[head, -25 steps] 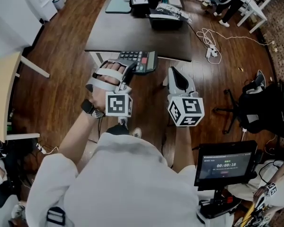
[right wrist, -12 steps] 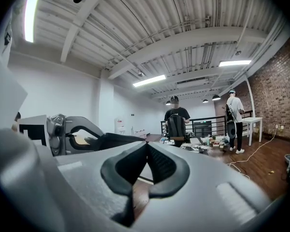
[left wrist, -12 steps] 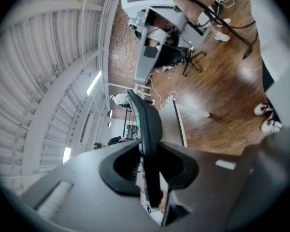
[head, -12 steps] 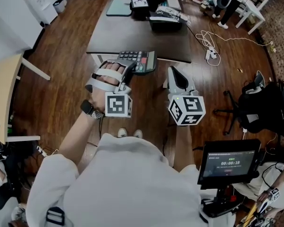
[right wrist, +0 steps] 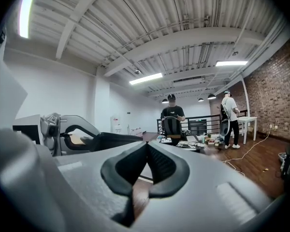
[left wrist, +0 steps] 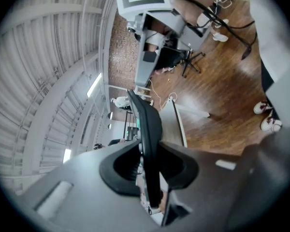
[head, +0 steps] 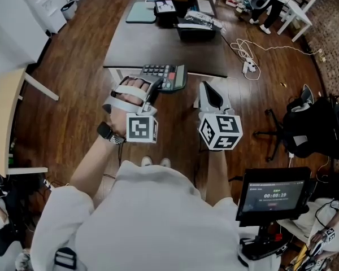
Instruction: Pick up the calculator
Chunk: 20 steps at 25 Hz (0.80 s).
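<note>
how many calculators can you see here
1: the calculator is clamped in the left gripper, by the near edge of the dark table. Others could be hidden in the clutter at the table's far end.

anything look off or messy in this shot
Nothing looks spilled or broken. The calculator juts past the near edge of the dark table, clamped edge-on in the left gripper, which fits a pickup. The only untidy thing is a white cable lying in loose loops on the wood floor right of the table.
</note>
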Motion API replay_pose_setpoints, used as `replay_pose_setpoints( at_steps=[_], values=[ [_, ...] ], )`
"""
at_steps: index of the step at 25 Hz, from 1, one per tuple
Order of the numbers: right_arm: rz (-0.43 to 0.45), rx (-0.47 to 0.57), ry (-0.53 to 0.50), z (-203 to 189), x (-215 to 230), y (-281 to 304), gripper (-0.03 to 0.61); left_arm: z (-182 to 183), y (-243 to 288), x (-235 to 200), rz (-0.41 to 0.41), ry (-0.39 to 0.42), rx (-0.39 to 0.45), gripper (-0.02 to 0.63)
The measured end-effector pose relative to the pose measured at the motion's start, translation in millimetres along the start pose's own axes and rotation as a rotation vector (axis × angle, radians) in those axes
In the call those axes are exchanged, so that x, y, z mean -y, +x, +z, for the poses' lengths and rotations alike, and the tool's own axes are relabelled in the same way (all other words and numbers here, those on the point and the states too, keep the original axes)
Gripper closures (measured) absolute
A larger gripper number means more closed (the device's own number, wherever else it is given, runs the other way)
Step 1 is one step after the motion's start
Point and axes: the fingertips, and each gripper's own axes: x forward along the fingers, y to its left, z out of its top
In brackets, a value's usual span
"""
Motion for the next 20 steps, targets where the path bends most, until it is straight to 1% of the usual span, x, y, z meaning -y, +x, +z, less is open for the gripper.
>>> replay_pose_setpoints(
  at_steps=[9, 13, 20],
  values=[
    [-0.01, 0.01, 0.008, -4.1, -9.7, -7.4, 0.577, -1.7, -8.9, 5.3, -0.005, -0.016, 0.016, 0.523],
    [-0.008, 0.001, 0.01, -7.6, -13.1, -9.4, 0.577, -2.9, -10.5, 7.1, -0.001, -0.002, 0.019, 0.523],
    [-0.009, -0.005, 0.012, -9.6, -3.1, -9.7, 0.577, 6.1, -3.9, 5.9, 0.012, -0.008, 0.025, 0.523]
  ],
)
